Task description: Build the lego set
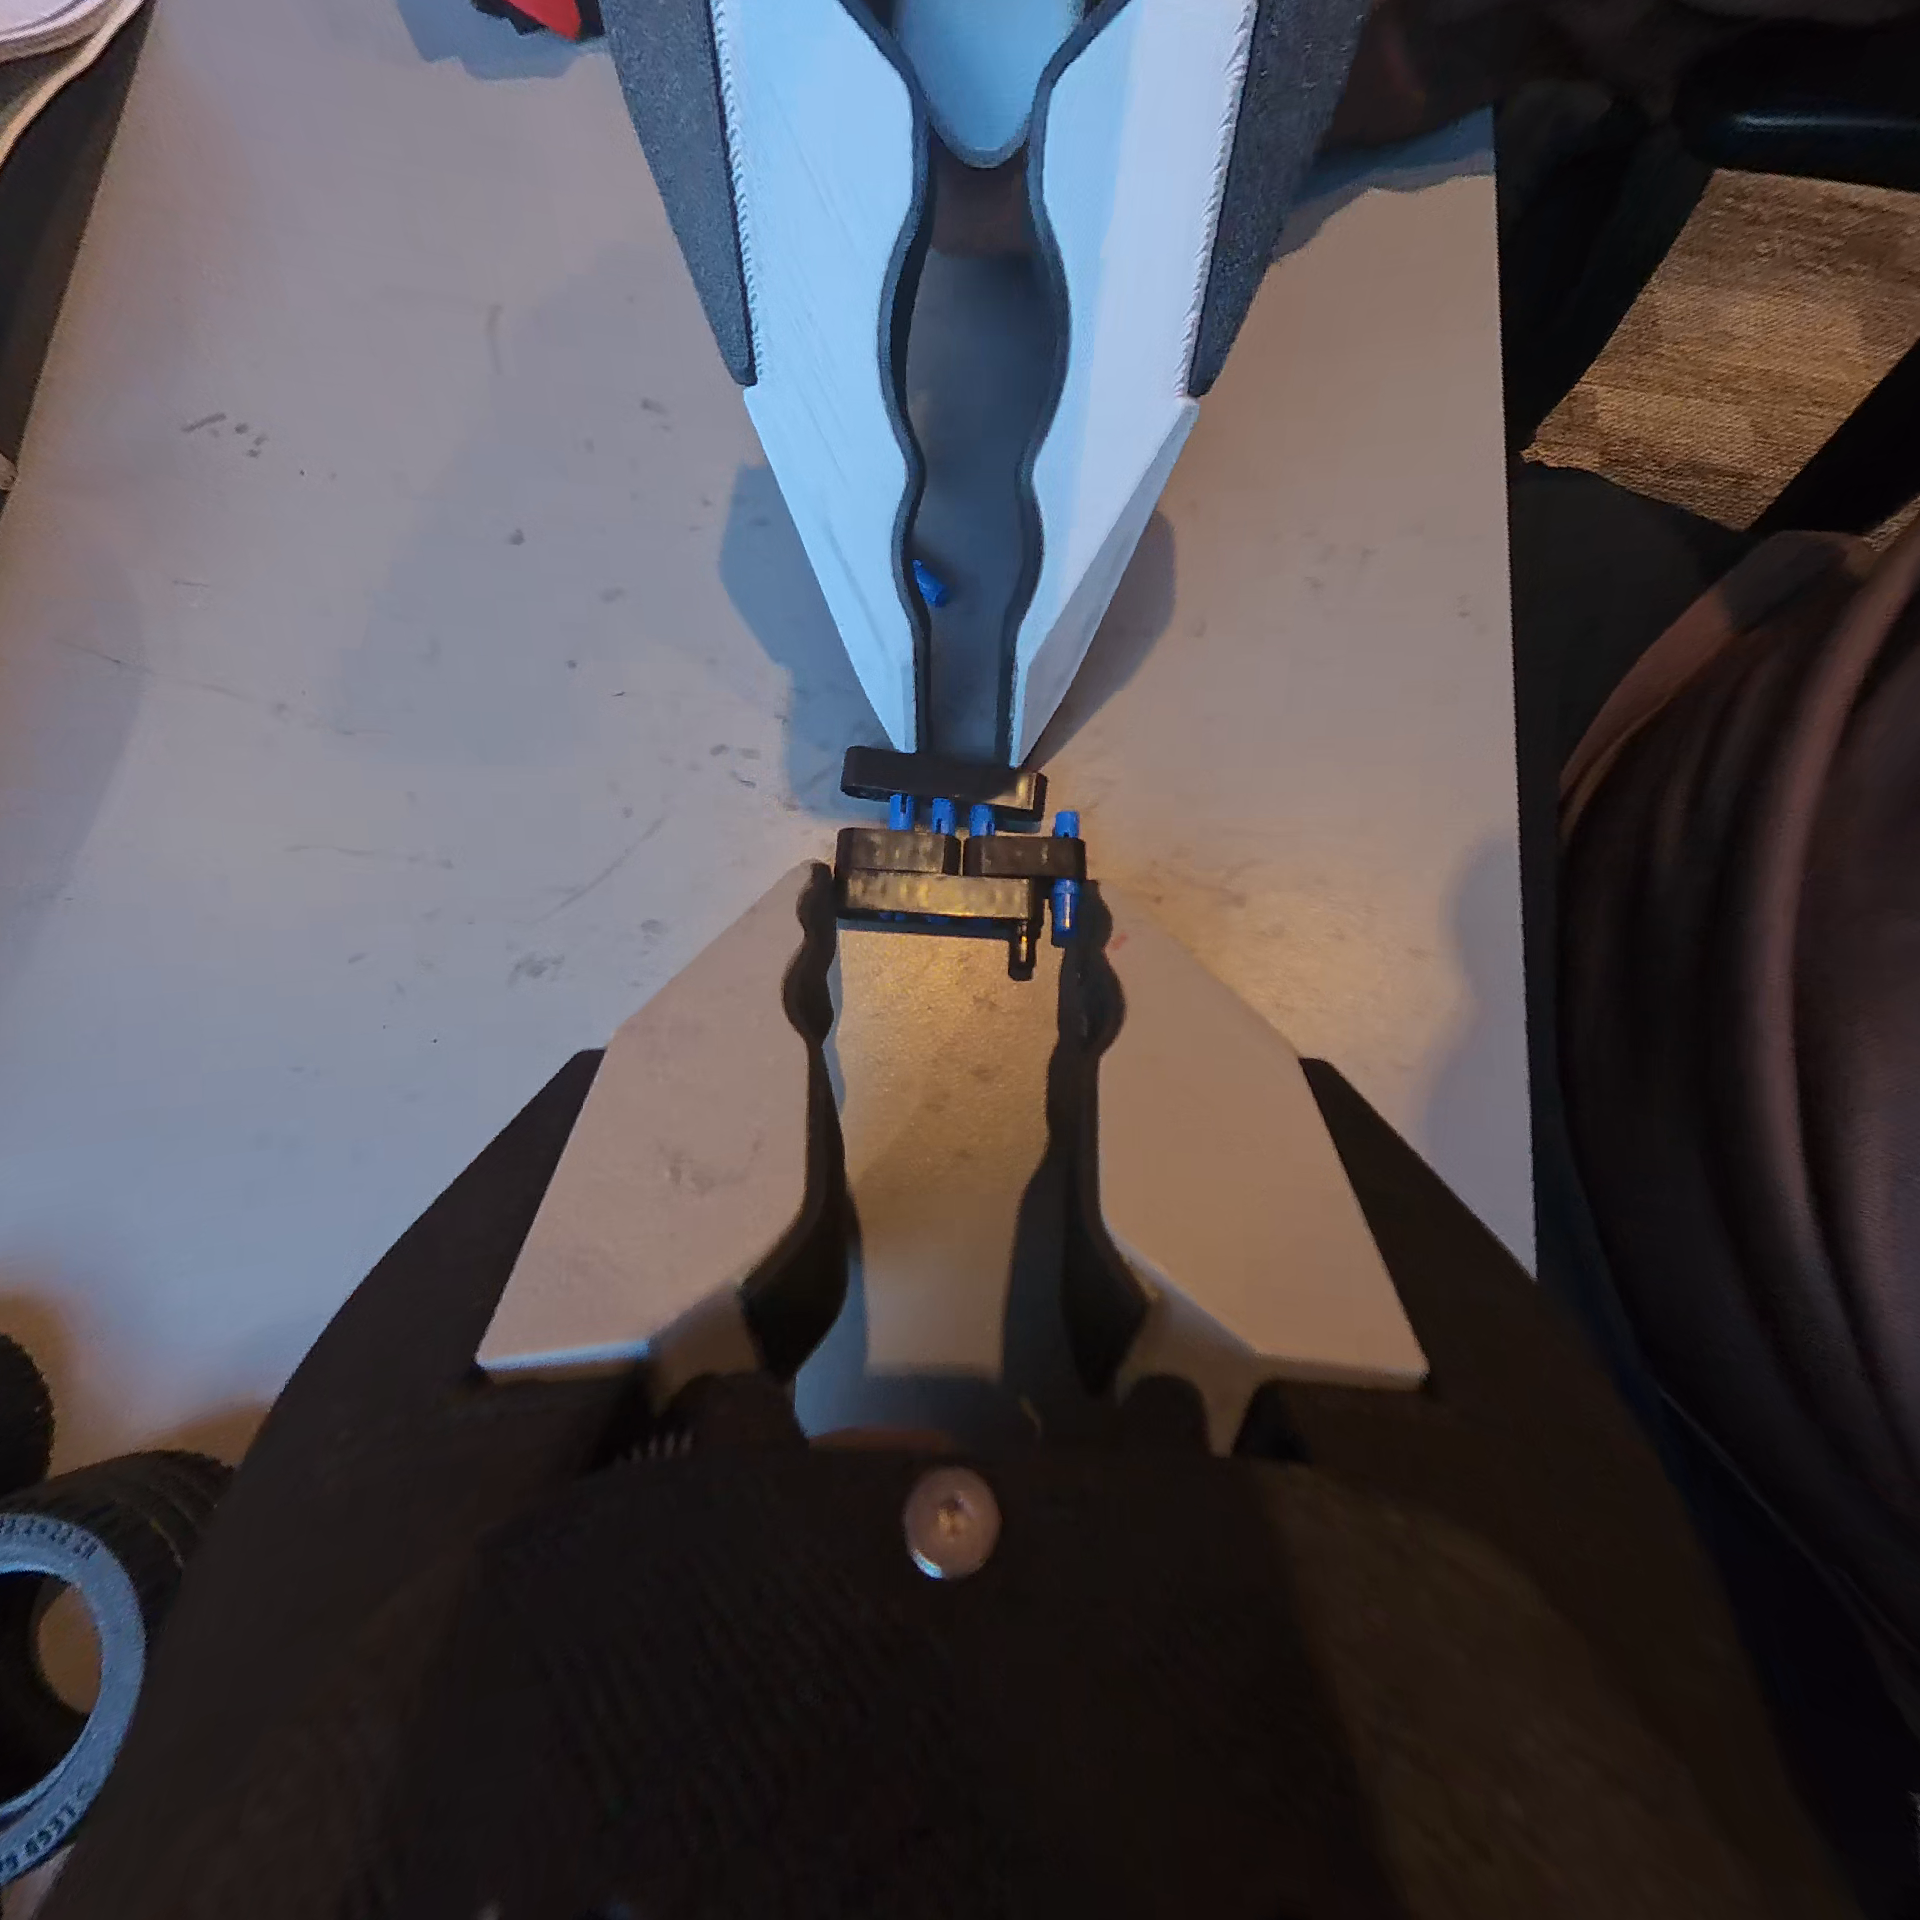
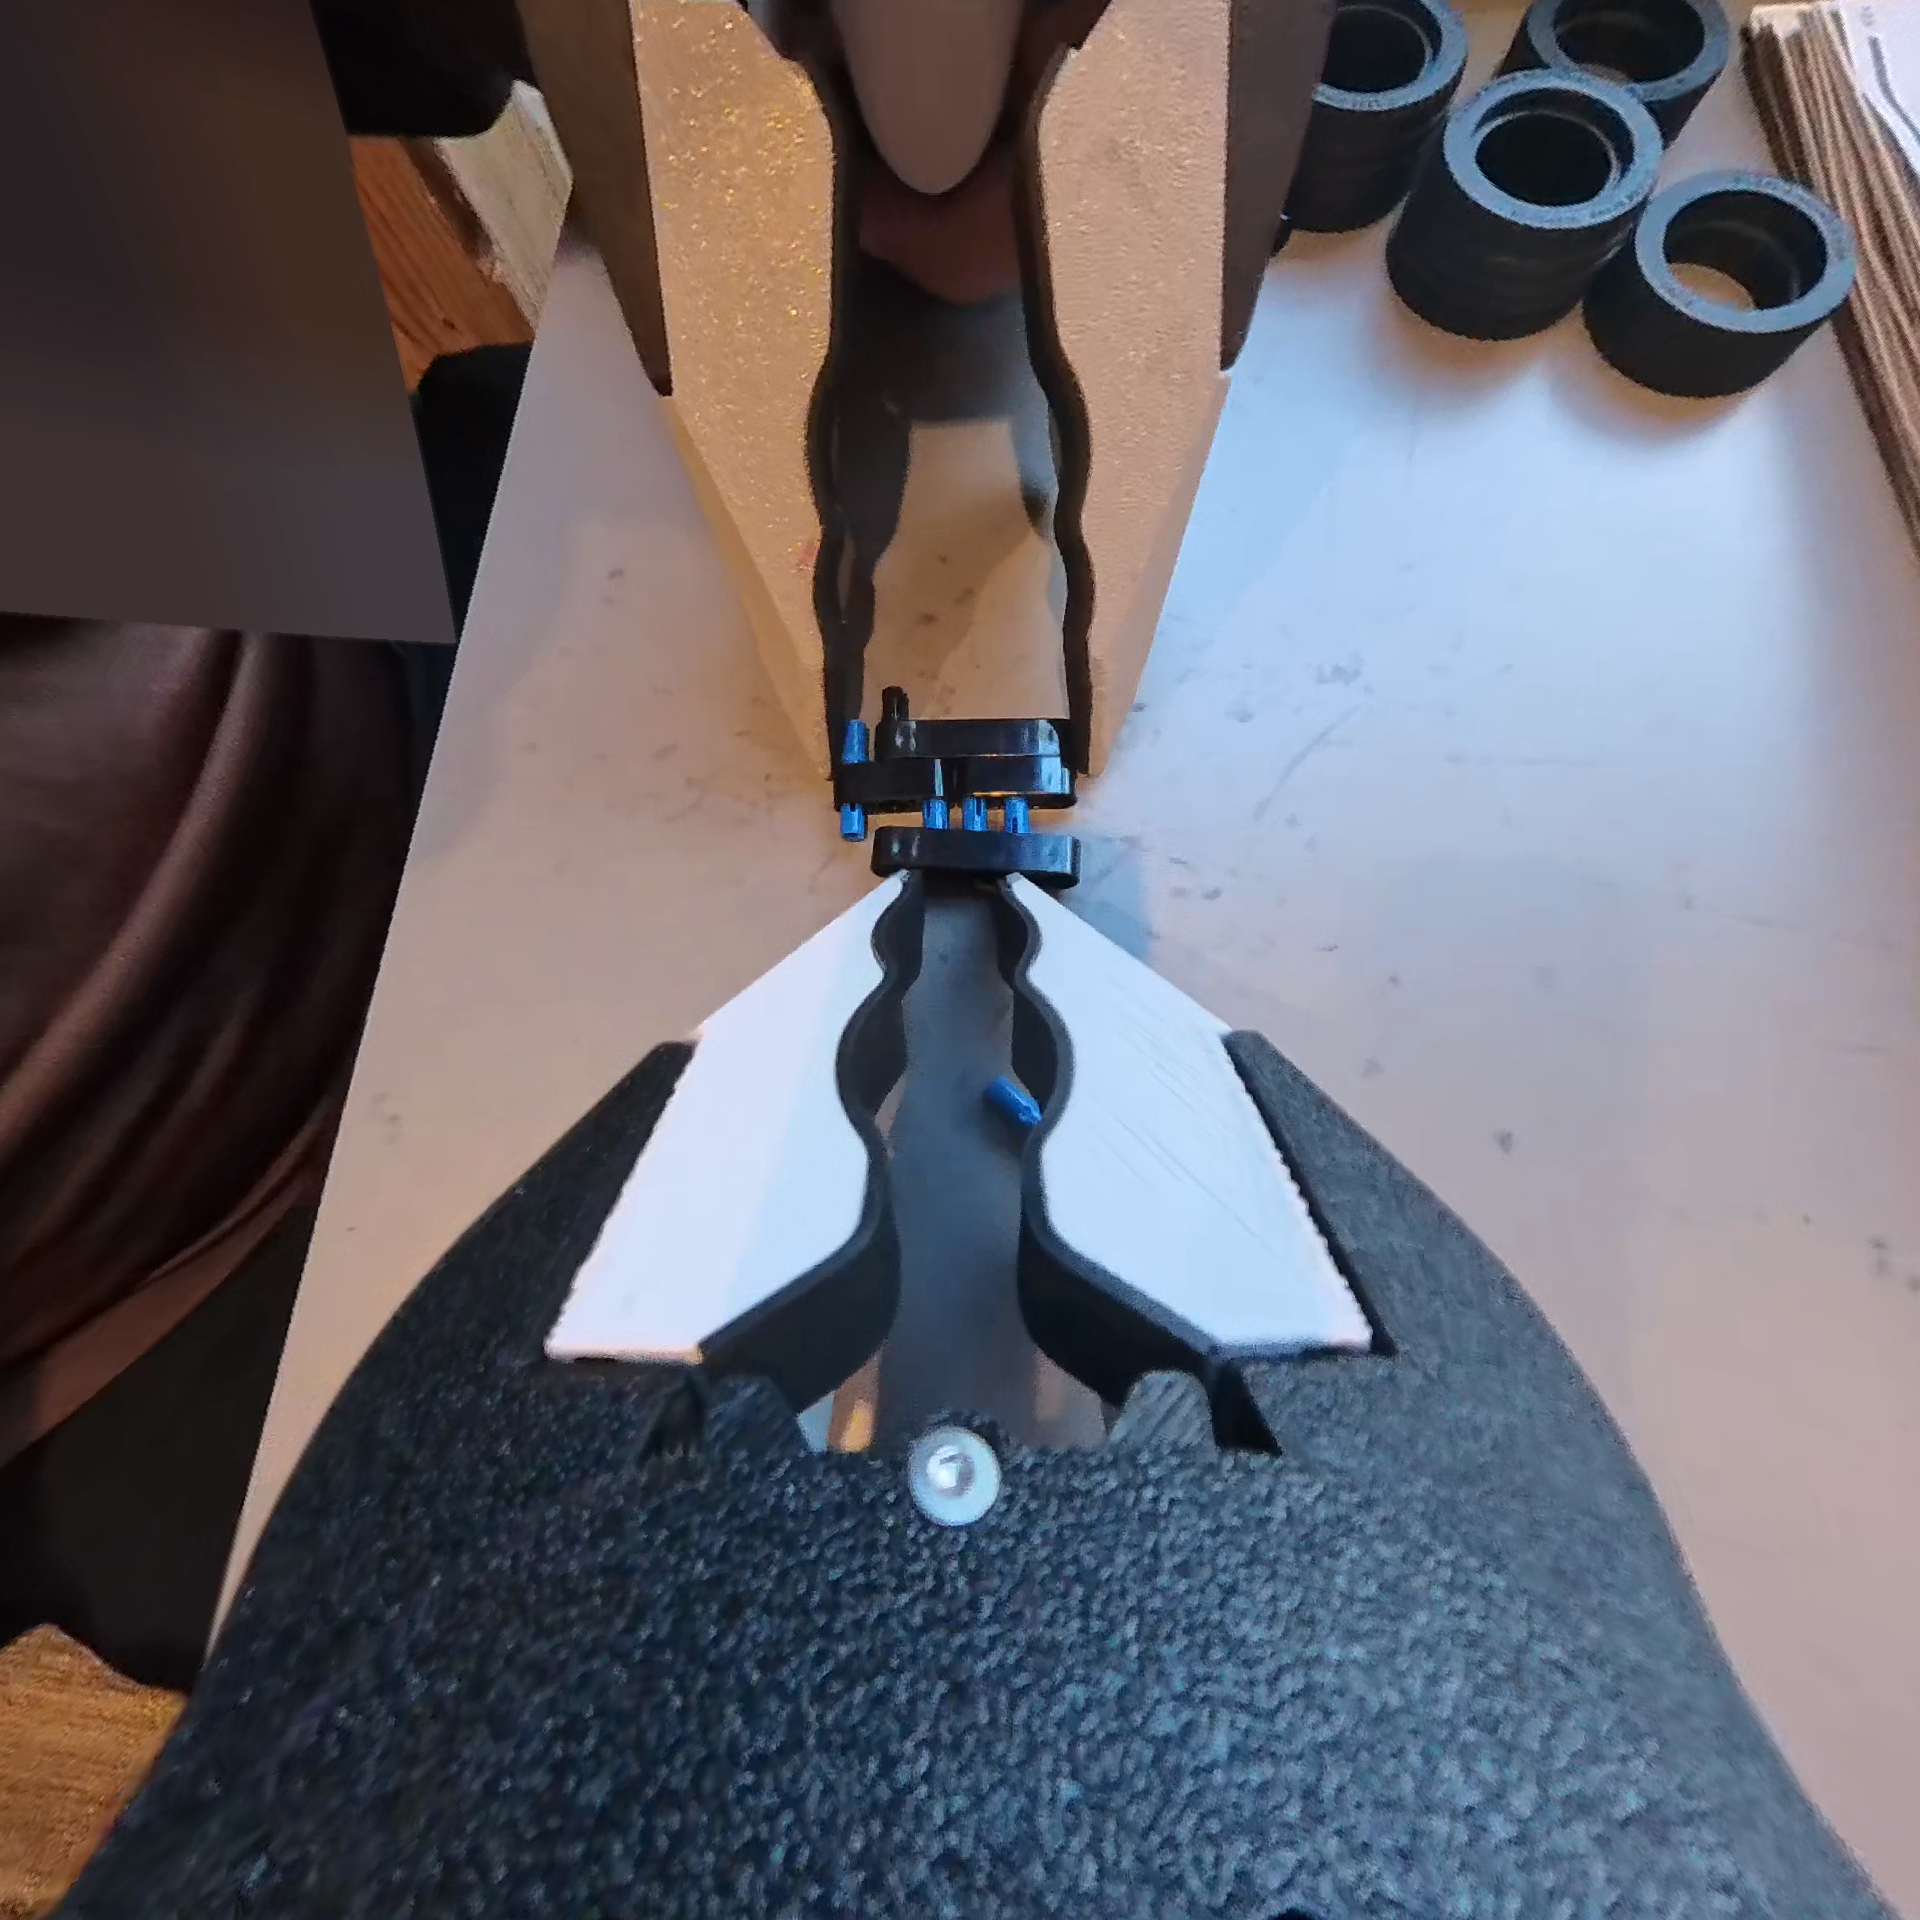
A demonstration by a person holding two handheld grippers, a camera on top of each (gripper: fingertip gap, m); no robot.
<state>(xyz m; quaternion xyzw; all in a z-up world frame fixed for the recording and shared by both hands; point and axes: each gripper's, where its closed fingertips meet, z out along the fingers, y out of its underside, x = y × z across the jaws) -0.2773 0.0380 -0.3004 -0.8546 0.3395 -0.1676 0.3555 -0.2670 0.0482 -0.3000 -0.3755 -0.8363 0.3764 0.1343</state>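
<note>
Beyond the left tool [image 2: 961, 769], only the right wrist view shows tyres [image 2: 1548, 197].

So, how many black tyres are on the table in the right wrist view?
4 tyres, grouped at the table's far right: back left, back right, middle, nearest. Others may lie outside the frame.

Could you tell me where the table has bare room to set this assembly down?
Bare table lies between the grippers and the black tyres, and left of both grippers in the left wrist view. It is crowded at the far corner by the tyres and paper stack, and a loose blue pin lies under the right gripper.
</note>
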